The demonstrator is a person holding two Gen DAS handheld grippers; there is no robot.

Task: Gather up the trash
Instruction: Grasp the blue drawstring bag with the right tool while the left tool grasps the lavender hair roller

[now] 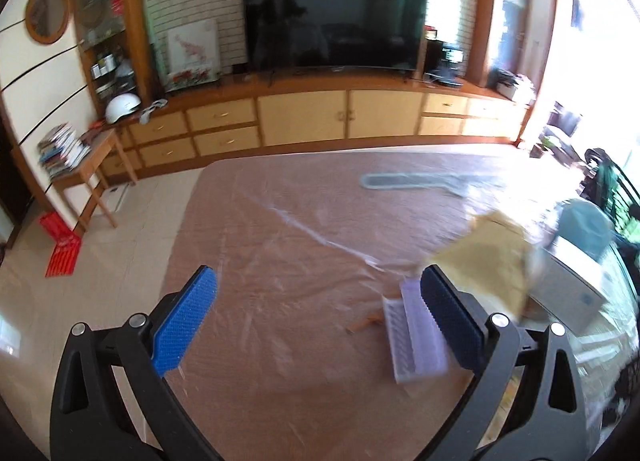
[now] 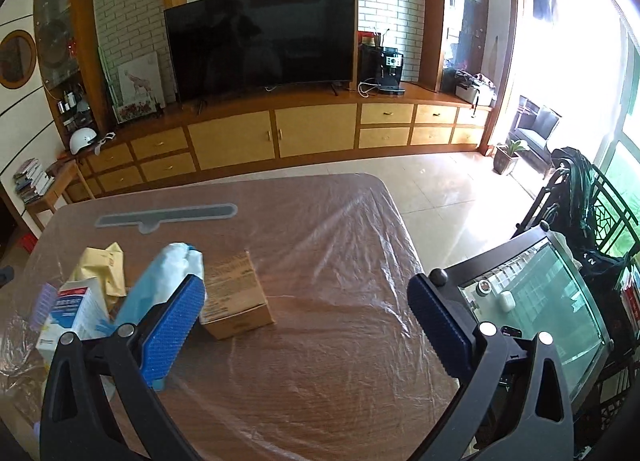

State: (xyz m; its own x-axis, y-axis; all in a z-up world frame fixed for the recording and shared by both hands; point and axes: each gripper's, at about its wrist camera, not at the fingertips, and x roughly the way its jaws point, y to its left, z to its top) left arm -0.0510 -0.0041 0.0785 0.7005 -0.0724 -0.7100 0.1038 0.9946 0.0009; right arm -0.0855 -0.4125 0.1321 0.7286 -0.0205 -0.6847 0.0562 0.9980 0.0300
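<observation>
Trash lies on a brown table covered in clear plastic film (image 1: 280,261). In the left wrist view my left gripper (image 1: 320,313) is open over bare table; a lilac ribbed plastic tray (image 1: 408,337) lies just inside its right finger, with yellow paper (image 1: 492,257) and a white carton (image 1: 572,293) beyond. In the right wrist view my right gripper (image 2: 306,325) is open with nothing between its fingers. A brown cardboard box (image 2: 234,297) sits just ahead of its left finger. A pale blue plastic bag (image 2: 160,285), a white and blue carton (image 2: 74,313) and the yellow paper (image 2: 100,265) lie further left.
A grey flat strip (image 2: 168,215) lies at the table's far side. A glass-topped side table (image 2: 540,301) with small items stands to the right. A low wooden cabinet with a television (image 2: 260,45) runs along the far wall. Tiled floor (image 2: 460,197) surrounds the table.
</observation>
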